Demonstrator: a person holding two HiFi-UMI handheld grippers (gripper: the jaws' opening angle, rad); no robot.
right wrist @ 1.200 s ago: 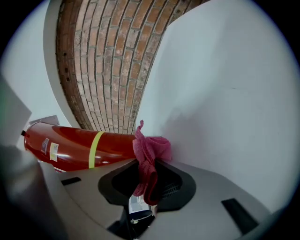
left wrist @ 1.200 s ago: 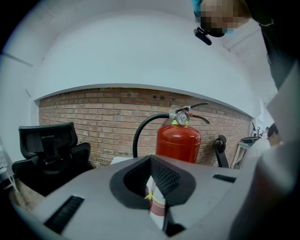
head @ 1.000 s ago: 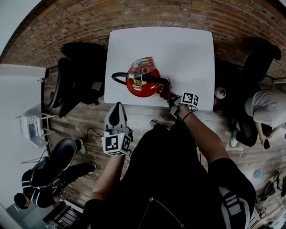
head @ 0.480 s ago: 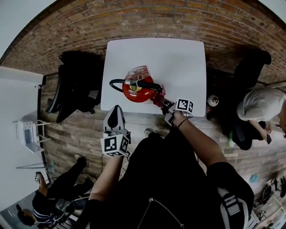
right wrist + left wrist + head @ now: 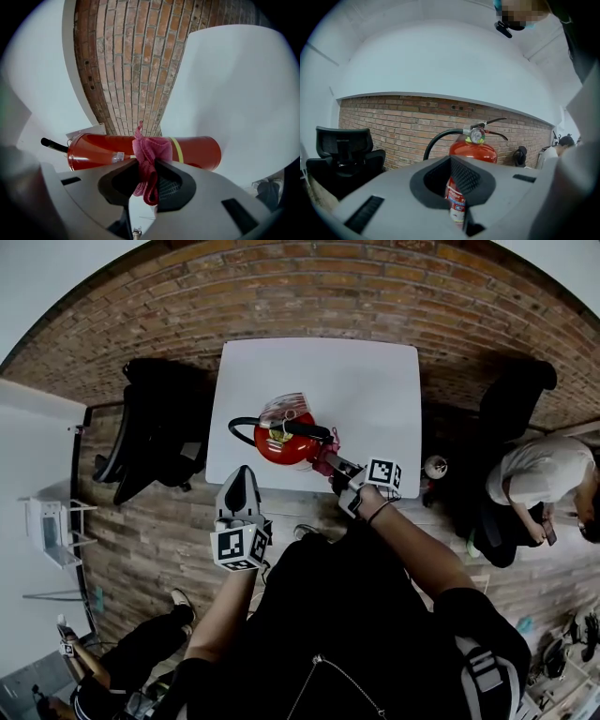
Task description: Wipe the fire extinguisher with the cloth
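A red fire extinguisher (image 5: 286, 439) stands upright on the white table (image 5: 375, 390) near its front edge, with a black hose curling to its left. My right gripper (image 5: 330, 463) is shut on a pink cloth (image 5: 149, 154) and presses it against the red cylinder (image 5: 197, 151) on the extinguisher's right side. My left gripper (image 5: 241, 491) hangs off the table's front edge, short of the extinguisher (image 5: 472, 151); its jaws stand closed with nothing between them.
A black office chair (image 5: 155, 432) stands left of the table, and a brick wall (image 5: 309, 292) runs behind it. A person in a white top (image 5: 539, 474) sits at the right. Another person (image 5: 141, 662) is at the lower left on the wooden floor.
My right gripper with the pink cloth has slid left and slightly down along the extinguisher's side. The left gripper has hardly moved. The person at the lower left has shifted.
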